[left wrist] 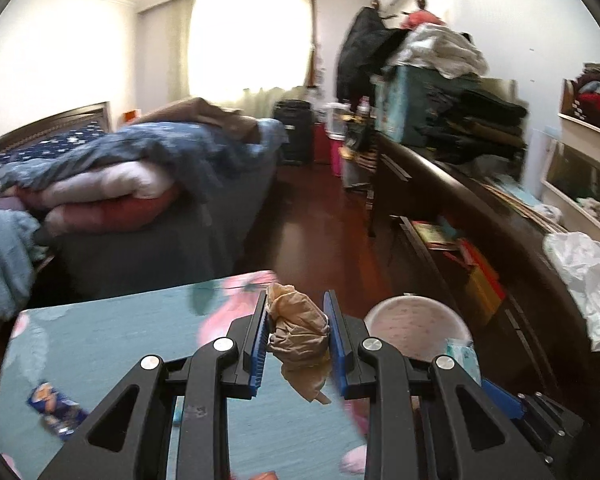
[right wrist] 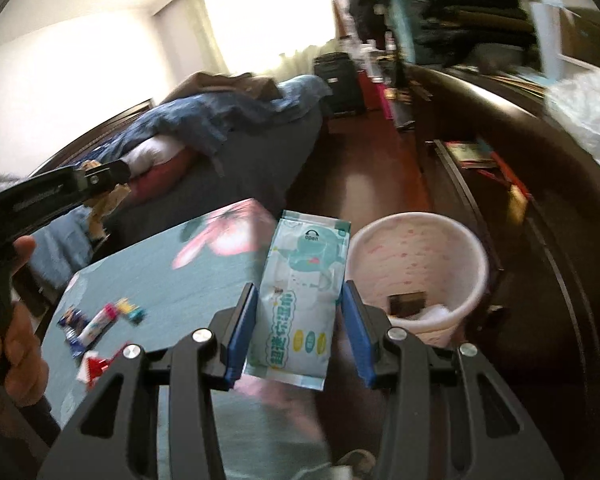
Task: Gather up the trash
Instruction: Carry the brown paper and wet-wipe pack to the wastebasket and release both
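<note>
Left wrist view, nearest: the left gripper [left wrist: 298, 340] is seen closed partway on a crumpled brown paper wad [left wrist: 298, 330], which is pinched between both blue pads with its tail hanging below. Right wrist view, nearest: the right gripper [right wrist: 300, 332] is seen with a pale green wet-wipe packet [right wrist: 300, 300] standing upright between its pads; the left pad appears to touch the packet, while contact on the right side cannot be told for certain, so a light hold is judged. Beneath both grippers a teal flowered table [right wrist: 160, 276] is recorded, on which small wrappers [right wrist: 96, 322] and a red-and-white scrap [right wrist: 94, 368] are left lying. Just beyond the table's far right corner a pale pink bin [right wrist: 416, 264] is placed on the floor, with a dark item and white paper already inside. Farther off, a bed heaped with bedding [left wrist: 140, 172] is noted to the left, a dark cabinet [left wrist: 460, 184] stacked with clothes to the right, and a bright curtained window [left wrist: 252, 36] at the back. Step in hand, as judged: two pieces are being carried toward the bin. The next move calls for each gripper to be brought over the bin's mouth and opened there, clear of the rim; the remaining wrappers are then to be fetched.
</note>
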### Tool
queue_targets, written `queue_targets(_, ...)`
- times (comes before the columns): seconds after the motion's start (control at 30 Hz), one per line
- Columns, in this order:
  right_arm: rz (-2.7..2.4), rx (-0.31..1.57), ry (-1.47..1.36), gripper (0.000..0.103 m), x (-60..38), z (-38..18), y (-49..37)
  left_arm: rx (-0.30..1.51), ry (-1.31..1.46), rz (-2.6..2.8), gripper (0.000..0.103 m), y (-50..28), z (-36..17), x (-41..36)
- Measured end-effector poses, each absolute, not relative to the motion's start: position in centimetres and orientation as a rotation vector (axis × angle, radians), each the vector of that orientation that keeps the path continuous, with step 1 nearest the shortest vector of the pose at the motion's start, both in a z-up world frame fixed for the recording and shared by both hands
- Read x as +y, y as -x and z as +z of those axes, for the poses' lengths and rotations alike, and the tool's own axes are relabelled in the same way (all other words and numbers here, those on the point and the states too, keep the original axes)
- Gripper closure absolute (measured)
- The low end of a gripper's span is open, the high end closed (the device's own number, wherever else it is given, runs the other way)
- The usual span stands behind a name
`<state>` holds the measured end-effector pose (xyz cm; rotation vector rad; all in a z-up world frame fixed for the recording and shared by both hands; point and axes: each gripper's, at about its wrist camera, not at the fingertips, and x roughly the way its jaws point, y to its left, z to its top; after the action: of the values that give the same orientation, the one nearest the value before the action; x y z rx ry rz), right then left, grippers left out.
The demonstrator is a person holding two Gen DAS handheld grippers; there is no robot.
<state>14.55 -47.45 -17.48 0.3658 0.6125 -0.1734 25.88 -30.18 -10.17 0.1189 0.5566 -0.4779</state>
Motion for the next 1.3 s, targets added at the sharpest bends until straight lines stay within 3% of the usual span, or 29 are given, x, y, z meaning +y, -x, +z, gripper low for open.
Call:
queue_targets(0.4,-0.363,0.609,-0.462,0.060,-57.7,-21.7,-14.9,0.599,-0.163,-0.640,0.076,-27.8,-13.9,-41.8)
queue_targets(0.8,-0.395,0.621,-0.461,0.059,-61.2,-25.4,-18.6,0.633,-0.185,-0.653,0.073,-31.8,-17.0,-49.2)
queue_targets(0.9,-0.396,0.627,-0.464,0.059,-62.0,-26.4,-19.7,0.648,-0.182,-0.652,0.062,-32.6,-17.7,-49.9)
queue_targets(0.97,-0.400,0.628,-0.459,0.058,-62.2,-26.9,-20.3,0.646,-0.180,-0.646,0.045,-33.0,-18.0,-50.2)
queue_targets(1.03,-0.407,0.628,-0.448,0.056,-62.4,-27.3,-20.7,0.638,-0.174,-0.643,0.040,-33.1,-18.0,-50.2)
queue_targets(1.07,-0.409,0.621,-0.445,0.055,-62.3,-27.4,-20.8,0.633,-0.167,-0.645,0.031,-33.2,-17.9,-50.1)
queue_targets(1.1,-0.407,0.617,-0.444,0.047,-62.4,-27.6,-21.1,0.627,-0.156,-0.646,0.027,-33.3,-17.7,-50.0)
queue_targets(1.17,-0.401,0.615,-0.461,0.039,-62.6,-27.9,-21.1,0.616,-0.131,-0.642,0.021,-33.3,-17.0,-49.4)
queue_targets(1.3,-0.412,0.604,-0.463,0.034,-62.3,-27.9,-20.7,0.585,-0.095,-0.645,0.012,-32.8,-15.2,-47.6)
